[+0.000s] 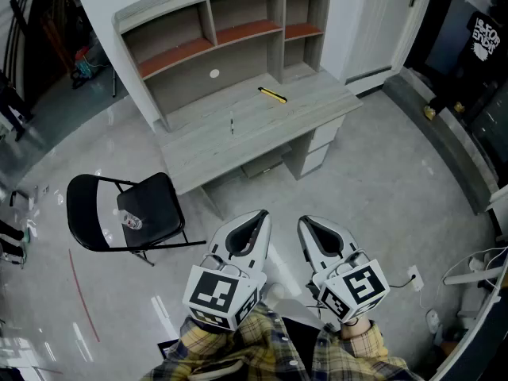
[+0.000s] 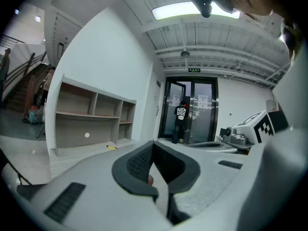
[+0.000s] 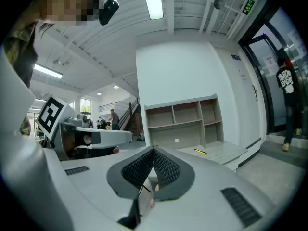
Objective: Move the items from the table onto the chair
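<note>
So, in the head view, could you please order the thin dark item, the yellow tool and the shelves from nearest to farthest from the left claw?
1. Thin dark item, mid-desk.
2. Yellow tool, farther back, right.
3. Shelves, behind the desk.

One table (image 1: 317,105), one chair (image 1: 155,201), perhaps three small items (image 1: 272,94).

The left gripper (image 1: 260,215) and right gripper (image 1: 304,222) have smooth, matt, pale plastic shells, their pads (image 3: 163,167) black and roughly cross-hatched. Ahead of them the desk (image 1: 317,105) looks like matt, pale wood-grain board — its shelves (image 1: 178,54) reddish-brown. The floor (image 1: 381,197) around is glossy grey. Left of them, the chair (image 1: 159,201) is black with a dull sheen, on thin metal tubing.
</note>
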Demonstrator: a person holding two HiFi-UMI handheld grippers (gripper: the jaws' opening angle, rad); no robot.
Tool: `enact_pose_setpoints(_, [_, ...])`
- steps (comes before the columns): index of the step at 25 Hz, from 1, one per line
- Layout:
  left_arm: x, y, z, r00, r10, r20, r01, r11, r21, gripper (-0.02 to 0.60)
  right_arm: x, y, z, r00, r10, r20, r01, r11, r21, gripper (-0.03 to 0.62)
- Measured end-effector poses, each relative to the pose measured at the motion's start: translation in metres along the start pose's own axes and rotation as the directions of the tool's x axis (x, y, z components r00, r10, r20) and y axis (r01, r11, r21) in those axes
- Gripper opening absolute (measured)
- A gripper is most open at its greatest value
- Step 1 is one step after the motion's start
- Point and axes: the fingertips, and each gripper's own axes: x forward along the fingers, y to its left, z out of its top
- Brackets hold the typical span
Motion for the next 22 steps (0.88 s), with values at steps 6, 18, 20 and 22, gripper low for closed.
enact_pose_setpoints(6, [0.006, -0.005, -0.005, 1.0, 0.017, -0.006, -0.017, 1.0, 0.019, 0.004, -0.002, -0.004, -0.003, 1.0, 0.021, -0.004, -0.021, 1.0, -0.01, 0.017])
enact_pose_setpoints(18, [0.015, -0.015, -0.015, 0.999, 0.014, -0.029, -0.014, 1.0, 0.027, 0.003, -0.015, -0.022, -0.014, 1.0, -0.01, -0.001, 0.01, 0.999, 0.037, 0.017])
enact_pose_setpoints(20, [0.023, -0.009, -0.018, 0.999, 0.013, -0.037, -0.012, 1.0, 0.023, 0.004, -0.007, -0.029, -0.018, 1.0, -0.01, -0.011, 0.01, 0.999, 0.049, 0.017])
enact_pose_setpoints(22, [0.033, 0.0, -0.02, 0.999, 0.017, -0.045, -0.016, 1.0, 0.022, 0.005, 0.005, -0.037, -0.019, 1.0, -0.01, -0.017, 0.011, 0.998, 0.055, 0.017])
